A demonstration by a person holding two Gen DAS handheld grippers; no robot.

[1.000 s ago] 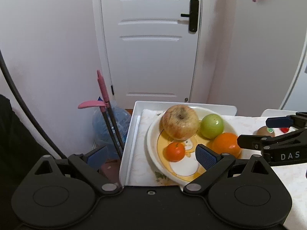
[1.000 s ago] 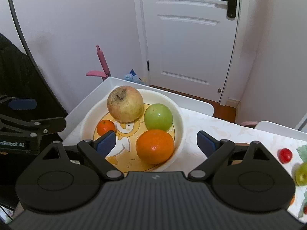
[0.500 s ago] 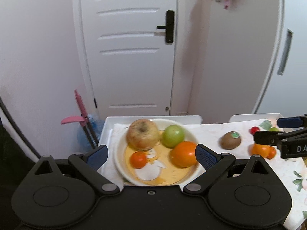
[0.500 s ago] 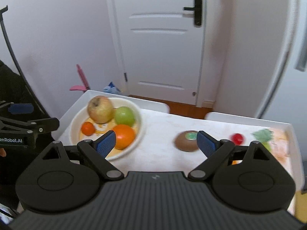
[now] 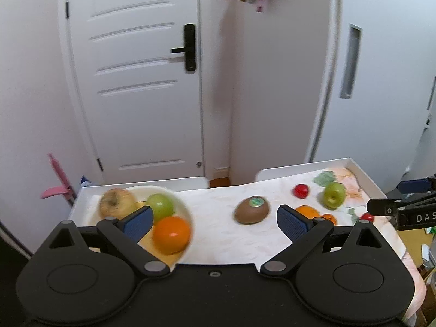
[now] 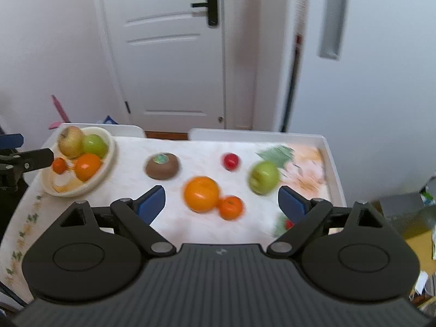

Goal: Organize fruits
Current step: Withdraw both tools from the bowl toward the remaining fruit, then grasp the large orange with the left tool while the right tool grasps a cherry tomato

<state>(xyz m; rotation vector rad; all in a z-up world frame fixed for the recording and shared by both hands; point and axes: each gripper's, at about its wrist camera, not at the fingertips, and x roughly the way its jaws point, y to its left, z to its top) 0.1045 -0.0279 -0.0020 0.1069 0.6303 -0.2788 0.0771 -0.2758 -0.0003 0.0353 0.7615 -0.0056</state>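
Observation:
A cream bowl (image 6: 107,160) at the table's left end holds a yellow-red apple (image 6: 70,140), a green apple (image 6: 94,145), an orange (image 6: 87,166) and a small tangerine (image 6: 59,164). Loose on the cloth lie a kiwi (image 6: 162,166), a big orange (image 6: 201,194), a small tangerine (image 6: 231,207), a red fruit (image 6: 231,161) and a green apple (image 6: 263,177). My right gripper (image 6: 221,200) is open above the big orange and tangerine. My left gripper (image 5: 215,222) is open, between the bowl (image 5: 188,219) and the kiwi (image 5: 252,210), holding nothing.
The white tray table (image 6: 331,152) has raised rims and a floral cloth. A white door (image 5: 141,81) and walls stand behind it. A pink handled tool (image 5: 58,182) leans off the left end. Another small red fruit (image 5: 366,217) lies near the right edge.
Both grippers have swung right and pulled back from the bowl; the loose fruits on the cloth have come into view. Both stay open and empty.

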